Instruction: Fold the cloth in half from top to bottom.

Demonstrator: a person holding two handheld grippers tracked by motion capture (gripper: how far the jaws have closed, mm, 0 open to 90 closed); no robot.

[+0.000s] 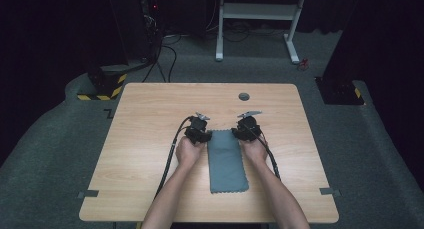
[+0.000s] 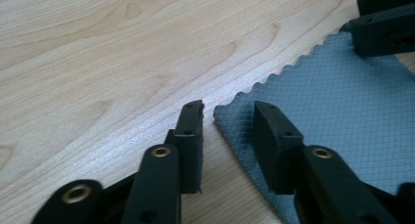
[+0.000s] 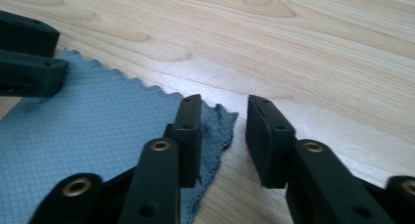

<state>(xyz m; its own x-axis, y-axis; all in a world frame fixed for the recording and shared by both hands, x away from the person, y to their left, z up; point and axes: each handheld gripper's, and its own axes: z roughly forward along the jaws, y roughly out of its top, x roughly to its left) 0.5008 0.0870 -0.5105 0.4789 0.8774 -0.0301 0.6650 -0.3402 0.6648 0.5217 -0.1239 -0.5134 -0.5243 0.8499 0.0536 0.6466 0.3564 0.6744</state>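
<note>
A grey-blue cloth (image 1: 227, 161) with zigzag edges lies flat on the wooden table (image 1: 150, 114), long side running toward the person. My left gripper (image 1: 202, 132) is at its far left corner, my right gripper (image 1: 246, 129) at its far right corner. In the left gripper view the left gripper (image 2: 227, 111) stands open, jaws straddling the corner of the cloth (image 2: 333, 116), pads apart from it. In the right gripper view the right gripper (image 3: 222, 104) stands open too, with the slightly curled corner of the cloth (image 3: 88, 116) lying between its jaws.
A round grommet (image 1: 243, 96) sits in the table beyond the grippers. Tape tabs mark the left edge (image 1: 88, 193) and right edge (image 1: 330, 191). On the floor behind are a white frame (image 1: 257, 11) and a yellow-black striped base (image 1: 102, 86).
</note>
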